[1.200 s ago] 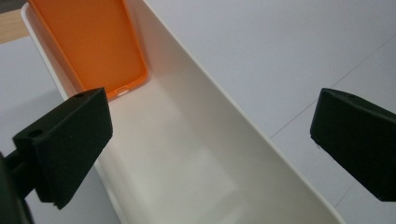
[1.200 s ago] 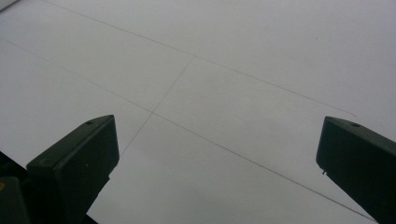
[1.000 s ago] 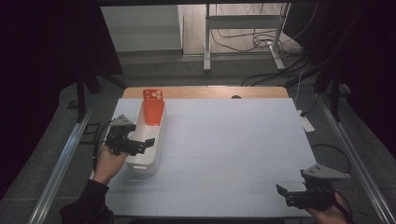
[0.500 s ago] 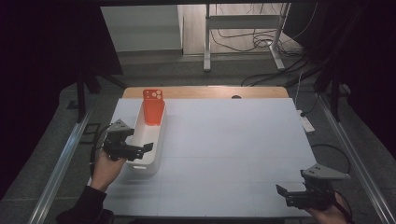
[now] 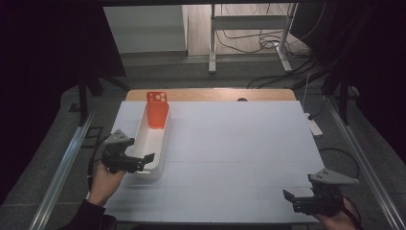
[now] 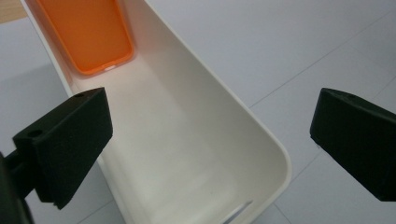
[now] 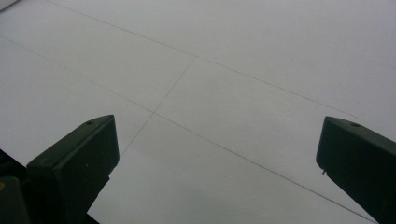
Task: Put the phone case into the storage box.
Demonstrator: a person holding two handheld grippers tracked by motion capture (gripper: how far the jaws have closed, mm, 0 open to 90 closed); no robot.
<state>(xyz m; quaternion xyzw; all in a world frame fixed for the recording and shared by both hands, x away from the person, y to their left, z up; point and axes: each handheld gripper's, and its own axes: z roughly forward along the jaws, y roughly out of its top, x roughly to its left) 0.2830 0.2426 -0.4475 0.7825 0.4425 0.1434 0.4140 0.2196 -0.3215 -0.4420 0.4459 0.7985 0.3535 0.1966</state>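
A long white bin (image 5: 152, 143) lies on the left part of the table, and an orange phone case (image 5: 157, 109) leans upright at its far end. My left gripper (image 5: 146, 161) hovers open over the bin's near end, with one jaw on each side of the near wall. In the left gripper view the white bin (image 6: 187, 140) runs away from my left gripper (image 6: 210, 140), with the orange phone case (image 6: 91, 35) at the far end. My right gripper (image 5: 290, 197) stands open at the table's front right. In the right gripper view, bare white tabletop lies under my right gripper (image 7: 215, 163).
The white table (image 5: 239, 143) has a wooden strip (image 5: 210, 94) along its far edge. A white power strip (image 5: 313, 126) lies off the right edge. Metal rails run along both sides, and a desk frame with cables (image 5: 249, 38) stands behind.
My left gripper has moved back toward the near end of the bin and a little lower in the high view. The right gripper has stayed put.
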